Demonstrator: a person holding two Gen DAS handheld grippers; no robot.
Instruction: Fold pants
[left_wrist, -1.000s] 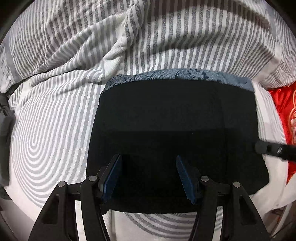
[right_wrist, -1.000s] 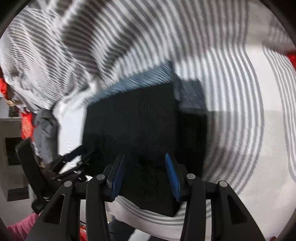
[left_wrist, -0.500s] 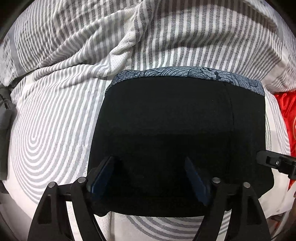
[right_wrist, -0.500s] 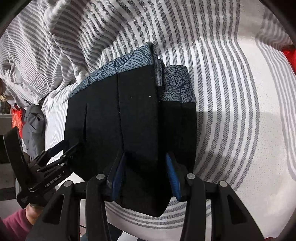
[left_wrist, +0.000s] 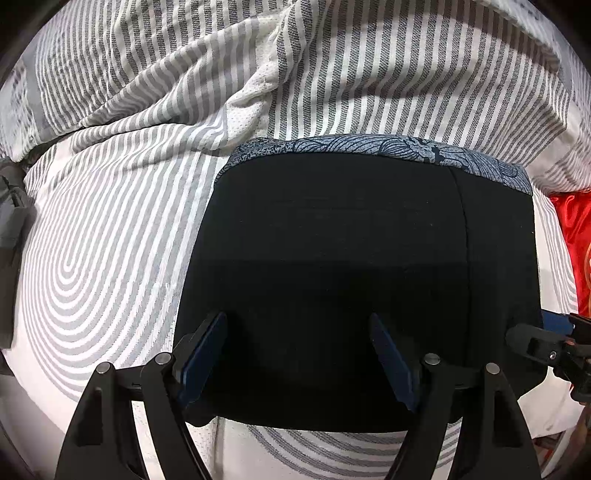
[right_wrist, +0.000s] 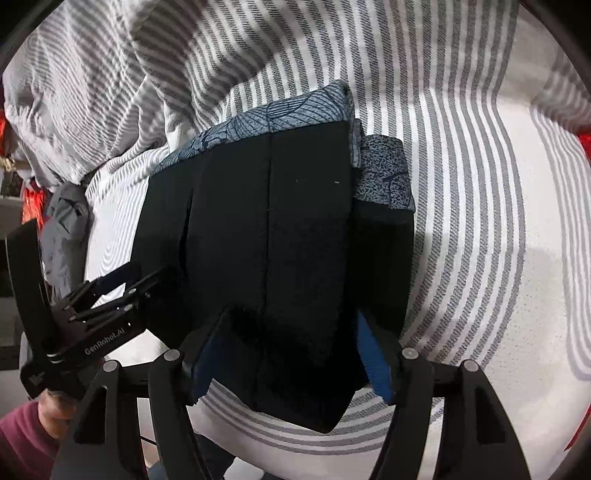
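Pants (left_wrist: 332, 258), soft, limp and light, lie folded flat on the striped bed (left_wrist: 110, 258); both left gripper (left_wrist: 299, 354) and right gripper (right_wrist: 291, 354) have just spread their fingers open over the near edge, best pinched there.

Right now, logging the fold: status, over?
Left gripper open. Right gripper jaws just opened, pads off cloth. Black pants folded flat on striped bedding. Nothing obstructing.

A grey-and-white striped bedsheet (left_wrist: 110, 229) covers the bed, rumpled at the far side. Red fabric (left_wrist: 572, 236) lies at one edge, a grey garment (right_wrist: 64, 229) at another.
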